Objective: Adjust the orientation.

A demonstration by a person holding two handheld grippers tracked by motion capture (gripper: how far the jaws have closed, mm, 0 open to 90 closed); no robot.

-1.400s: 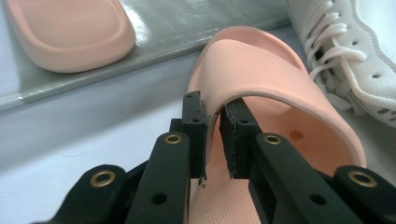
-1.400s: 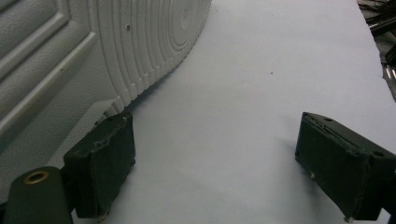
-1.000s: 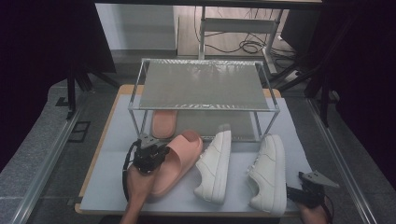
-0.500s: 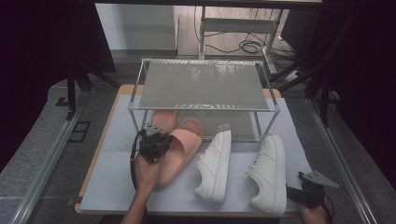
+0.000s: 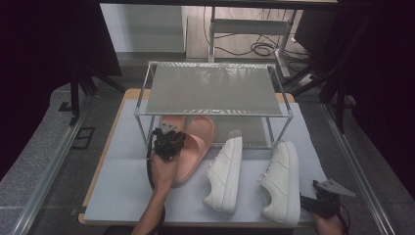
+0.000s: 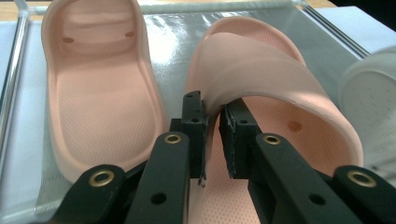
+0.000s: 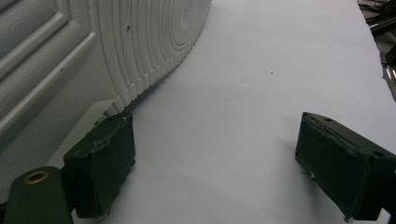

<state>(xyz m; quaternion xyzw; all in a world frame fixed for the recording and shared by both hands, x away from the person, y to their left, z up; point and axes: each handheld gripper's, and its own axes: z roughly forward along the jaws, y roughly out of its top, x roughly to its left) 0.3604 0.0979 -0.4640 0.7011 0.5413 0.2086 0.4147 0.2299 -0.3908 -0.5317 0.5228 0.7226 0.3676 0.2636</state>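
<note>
My left gripper (image 5: 166, 143) (image 6: 212, 137) is shut on the edge of the strap of a pink slipper (image 5: 195, 149) (image 6: 275, 88). The slipper's toe reaches under the metal shoe rack (image 5: 215, 90), and its heel is out on the white mat (image 5: 120, 188). A second pink slipper (image 5: 171, 122) (image 6: 100, 88) lies just to its left under the rack, footbed up. My right gripper (image 5: 320, 204) (image 7: 215, 163) rests open low over the mat at the front right. Its left pad (image 7: 100, 163) is close beside the heel of a white sneaker (image 5: 283, 178) (image 7: 93, 56).
Another white sneaker (image 5: 226, 171) lies between the held slipper and the right one, toe toward the rack. The rack has a mesh top shelf and thin metal legs (image 5: 142, 129). The mat's front left part is bare. The wooden table edge (image 5: 105, 156) runs along the left.
My left gripper has carried the pink slipper away from me, so its toe now sits under the rack beside the other slipper. The right gripper has stayed where it was.
</note>
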